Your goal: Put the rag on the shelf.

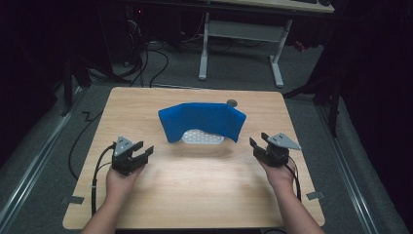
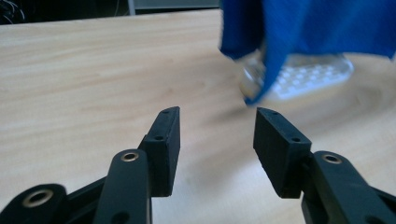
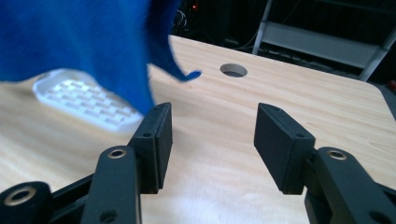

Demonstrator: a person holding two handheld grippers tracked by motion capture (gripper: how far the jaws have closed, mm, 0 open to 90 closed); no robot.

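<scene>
Both jaws gape wide and empty, left gripper (image 1: pixel 141 151) at 8 o'clock and right gripper (image 1: pixel 259 144) at 4 o'clock of the mid-counter blue cloth (image 1: pixel 202 119), so a sloppy grab might drag the white tray (image 1: pixel 202 138) underneath.

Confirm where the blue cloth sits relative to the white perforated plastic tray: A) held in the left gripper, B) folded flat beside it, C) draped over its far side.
C: the blue cloth arches over the white perforated plastic tray, whose near edge shows beneath.
</scene>
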